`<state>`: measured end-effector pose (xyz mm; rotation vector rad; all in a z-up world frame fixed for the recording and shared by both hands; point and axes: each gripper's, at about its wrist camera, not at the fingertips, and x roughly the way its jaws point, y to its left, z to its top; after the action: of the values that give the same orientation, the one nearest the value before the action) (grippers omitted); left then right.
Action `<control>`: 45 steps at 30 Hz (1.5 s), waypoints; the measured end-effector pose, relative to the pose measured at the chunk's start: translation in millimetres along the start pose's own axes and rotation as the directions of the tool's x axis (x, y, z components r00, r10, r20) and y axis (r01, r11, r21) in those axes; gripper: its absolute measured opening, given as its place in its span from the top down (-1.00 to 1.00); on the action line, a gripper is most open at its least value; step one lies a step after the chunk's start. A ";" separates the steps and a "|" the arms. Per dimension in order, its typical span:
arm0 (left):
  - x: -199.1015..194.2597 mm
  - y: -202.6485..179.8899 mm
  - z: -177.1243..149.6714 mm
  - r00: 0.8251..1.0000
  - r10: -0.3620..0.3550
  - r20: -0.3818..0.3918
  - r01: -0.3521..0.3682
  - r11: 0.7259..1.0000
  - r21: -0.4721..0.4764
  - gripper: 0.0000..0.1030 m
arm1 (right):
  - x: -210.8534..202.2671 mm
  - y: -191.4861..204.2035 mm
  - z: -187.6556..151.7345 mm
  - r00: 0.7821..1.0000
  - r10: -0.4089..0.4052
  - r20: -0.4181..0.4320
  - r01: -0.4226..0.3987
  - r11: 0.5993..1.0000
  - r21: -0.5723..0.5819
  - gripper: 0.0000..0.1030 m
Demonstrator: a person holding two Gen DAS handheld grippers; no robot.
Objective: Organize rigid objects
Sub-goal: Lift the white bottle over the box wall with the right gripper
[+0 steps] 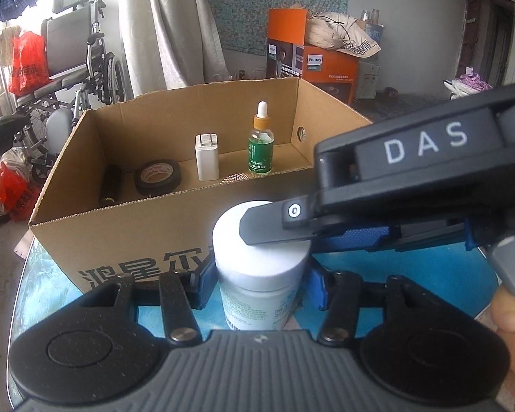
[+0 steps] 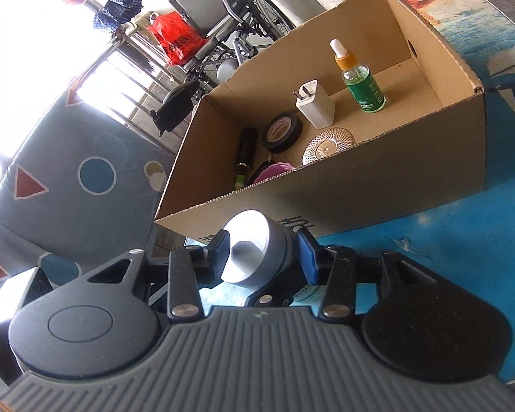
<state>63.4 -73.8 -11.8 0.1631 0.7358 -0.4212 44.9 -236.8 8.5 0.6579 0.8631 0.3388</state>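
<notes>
A white bottle [image 1: 254, 304] with a wide white cap [image 1: 261, 257] stands on the blue table [image 1: 429, 274], just in front of an open cardboard box [image 1: 154, 226]. My left gripper [image 1: 261, 281] is shut on the bottle's body just under the cap. From the right, my right gripper [image 2: 262, 254] is shut on the same cap [image 2: 249, 250]; one of its fingers [image 1: 267, 223] lies across the cap's top. The box [image 2: 395, 178] holds a green dropper bottle [image 1: 261, 144], a white charger [image 1: 207, 156], a black tape roll [image 1: 157, 175] and a dark tube [image 1: 110, 185].
A patterned glass disc [image 2: 328, 144] and a pink object [image 2: 274, 170] also lie in the box. Behind the box are a wheelchair [image 1: 75, 68] with a red bag [image 1: 27, 61], and an orange carton [image 1: 329, 65]. A person's thumb [image 1: 508, 309] shows at the right.
</notes>
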 end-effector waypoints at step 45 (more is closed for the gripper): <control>-0.3 -20.5 -2.3 0.999 0.051 -0.006 -0.051 0.998 0.042 -0.05 | -3.9 -3.6 -0.2 1.000 0.014 -0.010 -0.014 1.000 0.004 0.10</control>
<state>53.0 -91.6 -13.2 0.2222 0.7285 -0.3877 42.3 -241.5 8.4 0.6668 0.8698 0.3531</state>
